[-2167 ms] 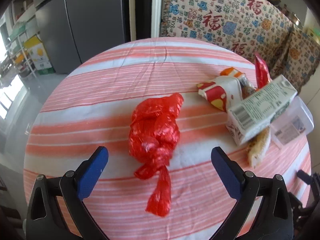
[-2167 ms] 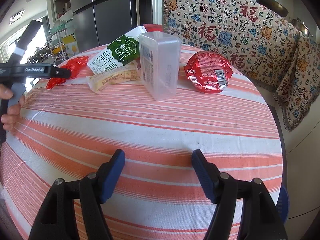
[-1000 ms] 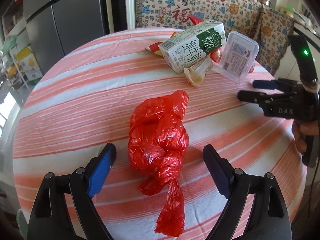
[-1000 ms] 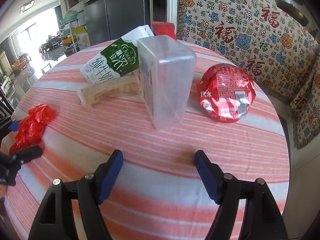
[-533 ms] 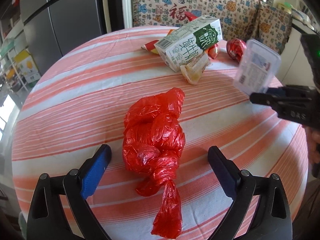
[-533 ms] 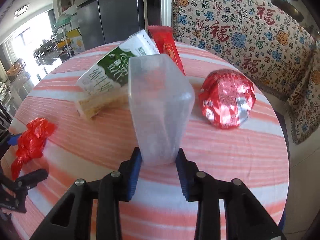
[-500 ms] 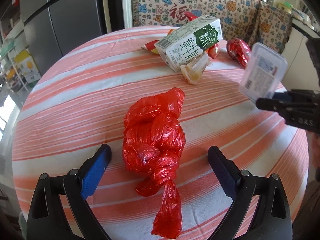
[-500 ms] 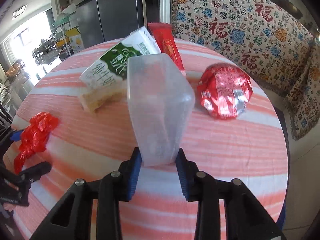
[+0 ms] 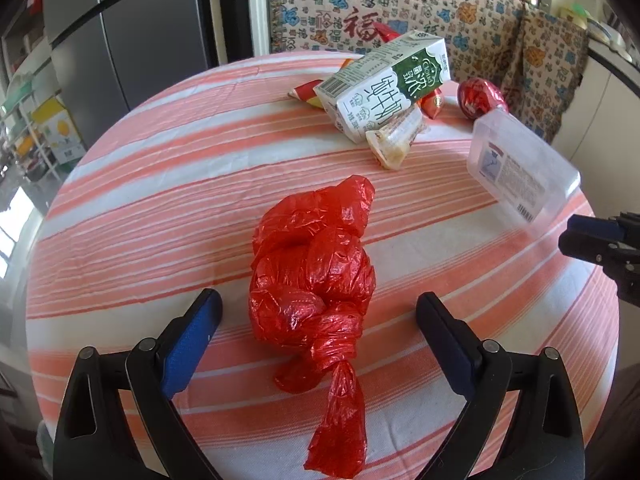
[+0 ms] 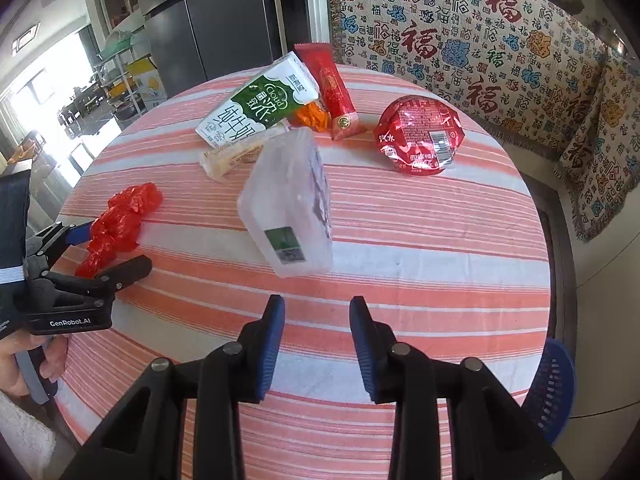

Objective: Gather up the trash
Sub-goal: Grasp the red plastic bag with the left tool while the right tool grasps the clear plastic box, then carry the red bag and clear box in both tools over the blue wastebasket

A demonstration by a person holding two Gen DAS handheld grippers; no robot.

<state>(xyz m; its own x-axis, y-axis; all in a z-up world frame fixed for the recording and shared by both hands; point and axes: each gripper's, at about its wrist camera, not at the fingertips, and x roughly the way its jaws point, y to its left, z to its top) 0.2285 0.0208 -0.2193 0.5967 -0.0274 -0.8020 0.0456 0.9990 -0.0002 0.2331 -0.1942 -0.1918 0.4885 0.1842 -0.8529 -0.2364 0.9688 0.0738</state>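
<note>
A knotted red plastic bag (image 9: pixel 316 276) lies on the striped round table (image 9: pixel 160 184), between the open fingers of my left gripper (image 9: pixel 316 320); it also shows in the right wrist view (image 10: pixel 120 220). A clear plastic box (image 10: pixel 290 204) lies tilted on the table just ahead of my right gripper (image 10: pixel 316 320), free of the jaws, which stand slightly apart and empty. The box also shows in the left wrist view (image 9: pixel 520 172). Behind are a green milk carton (image 10: pixel 260 104), a bread wrapper (image 10: pixel 236 154), a red snack wrapper (image 10: pixel 336 92) and a red foil bowl lid (image 10: pixel 420 136).
A blue basket (image 10: pixel 552 388) stands on the floor at the table's right edge. A patterned cloth-covered bench (image 10: pixel 480 40) is behind the table, a grey fridge (image 10: pixel 224 12) at the back left.
My right gripper shut on the clear box and lifted it, then let it go; the box now lies tipped on the table ahead of the jaws. The left gripper stays around the red bag.
</note>
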